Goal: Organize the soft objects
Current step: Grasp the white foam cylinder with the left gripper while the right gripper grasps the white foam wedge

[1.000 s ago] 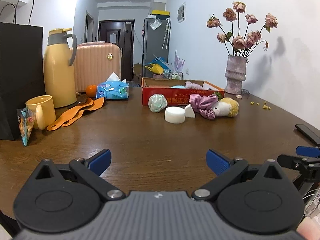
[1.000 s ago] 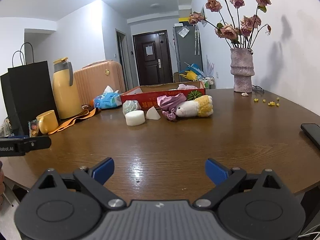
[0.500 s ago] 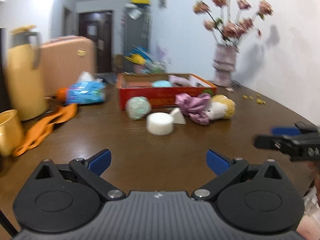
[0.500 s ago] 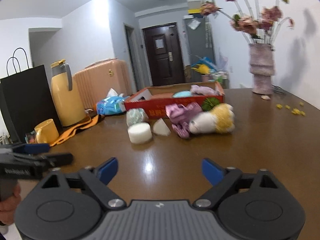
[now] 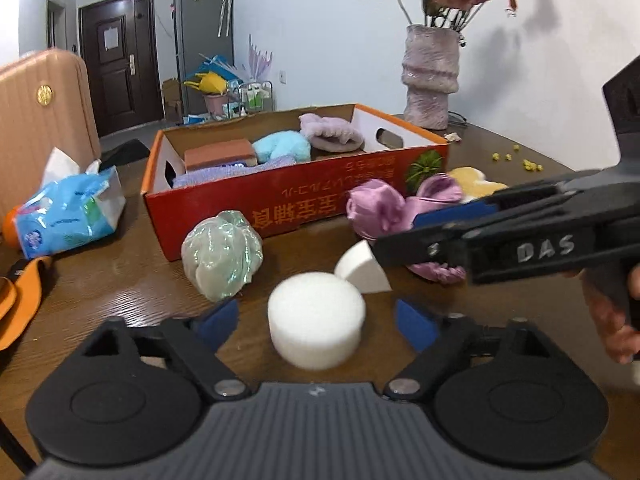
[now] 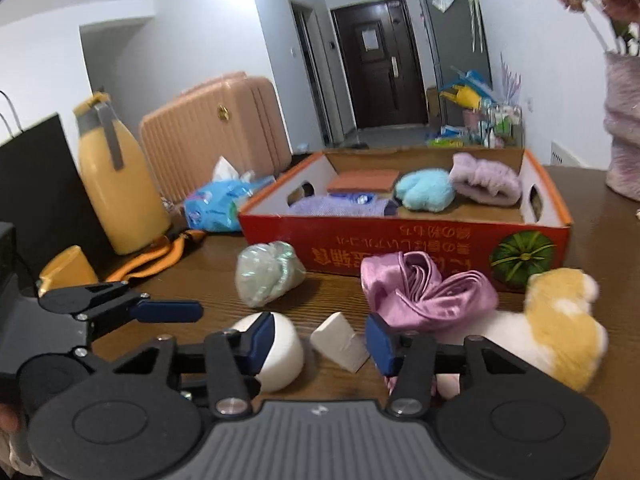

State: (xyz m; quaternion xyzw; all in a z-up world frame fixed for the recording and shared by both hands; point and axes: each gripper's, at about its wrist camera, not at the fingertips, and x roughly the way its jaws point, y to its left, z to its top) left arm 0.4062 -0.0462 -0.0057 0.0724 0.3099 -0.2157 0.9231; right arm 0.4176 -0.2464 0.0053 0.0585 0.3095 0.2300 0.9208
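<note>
A red cardboard box (image 6: 404, 240) with orange rims sits on the dark wood table (image 5: 120, 280); it holds a fuzzy blue plush (image 6: 425, 190), a fluffy mauve piece (image 6: 486, 182), a brick-coloured sponge block (image 6: 362, 181) and a lilac knit cloth (image 6: 334, 205). In front of the box lie a crinkly pale-green mesh ball (image 5: 222, 254), a round white foam puck (image 5: 316, 320), a white foam wedge (image 6: 340, 340), a glossy purple satin cloth (image 6: 424, 290) and a yellow-and-white plush toy (image 6: 560, 328).

The left gripper (image 5: 316, 322) stands open with the foam puck between its blue pads, not touching. The right gripper (image 6: 320, 338) is open too, the wedge between its fingers; whether the left pad grazes the puck is hard to say.

Left of the box lie a blue tissue pack (image 5: 70, 216), a peach suitcase (image 6: 216, 132) and a yellow thermos (image 6: 116, 184).
</note>
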